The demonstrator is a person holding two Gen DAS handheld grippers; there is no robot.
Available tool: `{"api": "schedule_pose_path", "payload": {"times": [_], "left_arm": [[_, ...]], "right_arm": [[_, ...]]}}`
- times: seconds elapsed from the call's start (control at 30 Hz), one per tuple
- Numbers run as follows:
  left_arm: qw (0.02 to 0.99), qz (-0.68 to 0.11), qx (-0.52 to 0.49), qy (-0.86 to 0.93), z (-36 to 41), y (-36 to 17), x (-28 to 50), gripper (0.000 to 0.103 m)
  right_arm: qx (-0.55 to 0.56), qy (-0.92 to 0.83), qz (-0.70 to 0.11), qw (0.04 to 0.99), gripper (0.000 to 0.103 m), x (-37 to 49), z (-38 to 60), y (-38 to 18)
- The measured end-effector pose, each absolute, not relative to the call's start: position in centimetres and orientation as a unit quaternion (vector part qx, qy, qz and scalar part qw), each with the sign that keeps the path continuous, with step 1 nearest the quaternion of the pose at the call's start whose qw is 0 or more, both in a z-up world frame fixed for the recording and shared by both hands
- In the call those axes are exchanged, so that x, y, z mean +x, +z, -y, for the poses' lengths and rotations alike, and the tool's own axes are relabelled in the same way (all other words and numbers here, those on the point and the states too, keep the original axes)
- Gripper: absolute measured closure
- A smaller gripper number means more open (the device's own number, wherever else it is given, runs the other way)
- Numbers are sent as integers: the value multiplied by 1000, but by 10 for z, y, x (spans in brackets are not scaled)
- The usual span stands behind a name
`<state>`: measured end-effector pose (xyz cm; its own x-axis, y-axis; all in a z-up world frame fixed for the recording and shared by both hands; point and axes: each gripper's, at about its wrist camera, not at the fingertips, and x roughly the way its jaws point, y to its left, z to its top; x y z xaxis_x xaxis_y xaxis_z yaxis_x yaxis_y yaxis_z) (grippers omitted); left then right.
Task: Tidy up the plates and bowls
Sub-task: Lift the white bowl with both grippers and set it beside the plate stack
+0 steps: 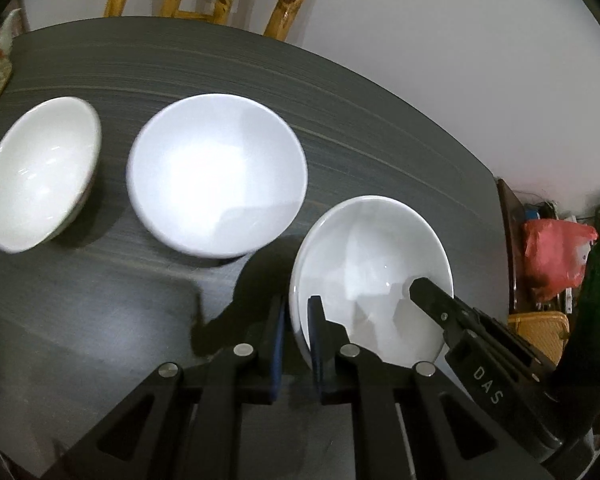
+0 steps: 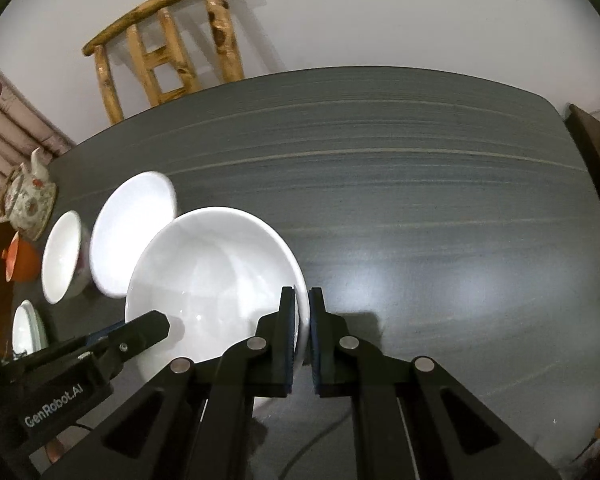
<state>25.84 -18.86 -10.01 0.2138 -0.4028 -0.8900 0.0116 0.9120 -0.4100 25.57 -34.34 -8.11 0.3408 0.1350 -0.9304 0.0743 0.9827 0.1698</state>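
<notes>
Both claws clamp opposite rims of one white bowl [image 1: 374, 276] on the counter [image 2: 420, 200]: left claw [image 1: 298, 344], right claw [image 2: 302, 336]. Next, probably lift toward the neighbouring bowl [image 1: 218, 174] for stacking.

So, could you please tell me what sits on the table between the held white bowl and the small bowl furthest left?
One white ceramic bowl separates the held white bowl from the small bowl, per the left wrist view.
</notes>
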Motion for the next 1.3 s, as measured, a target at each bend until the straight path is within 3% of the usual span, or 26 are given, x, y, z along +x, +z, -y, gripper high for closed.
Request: {"api": "schedule_pose_path", "payload": {"times": [0.6, 1.3], "left_arm": [[791, -588, -131, -109, 57, -61, 162, 93], [796, -591, -93, -96, -11, -101, 136, 93]], "right_arm": [[105, 59, -558, 821, 95, 154, 224, -46], [137, 34, -577, 805, 94, 111, 144, -87]]}}
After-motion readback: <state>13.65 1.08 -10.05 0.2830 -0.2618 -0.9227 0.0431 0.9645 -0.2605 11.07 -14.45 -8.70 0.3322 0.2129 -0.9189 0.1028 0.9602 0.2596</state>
